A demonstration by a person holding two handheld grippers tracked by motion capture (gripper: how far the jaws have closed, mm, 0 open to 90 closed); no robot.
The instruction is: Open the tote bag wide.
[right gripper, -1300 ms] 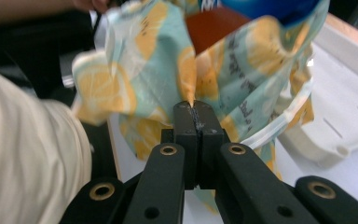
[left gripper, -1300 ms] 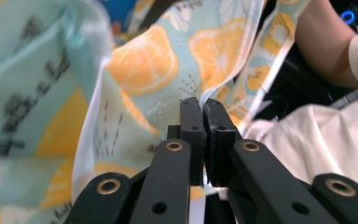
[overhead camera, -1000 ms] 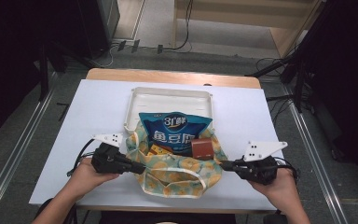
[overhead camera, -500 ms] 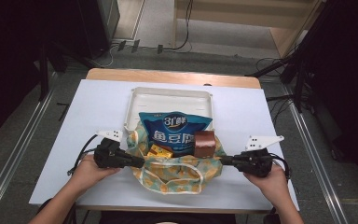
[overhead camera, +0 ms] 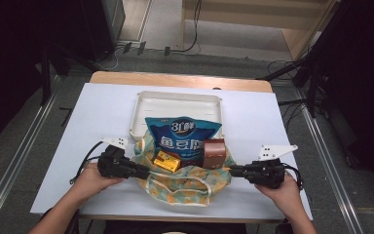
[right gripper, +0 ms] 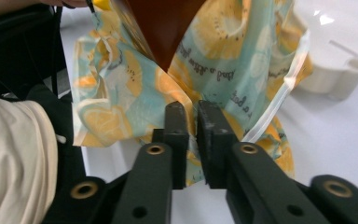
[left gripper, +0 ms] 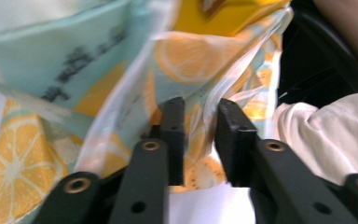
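White-topped table (overhead camera: 102,117), wooden edge showing along its 12 o'clock side. White tray (overhead camera: 177,102) lies on it just 12 o'clock of table centre, long side across. Lemon-print cloth bag (overhead camera: 185,180) lies on table at 6 o'clock of the tray, near the front edge, its top touching or overlapping the tray's near rim. Bag's white handle loop (overhead camera: 195,201) lies flat on the table at the bag's 6 o'clock. Black cable (overhead camera: 80,165) trails on the tabletop at 8 o'clock. In the right gripper view, the tray's rounded corner (right gripper: 340,74) sits on the white surface beside the bag cloth (right gripper: 121,93).
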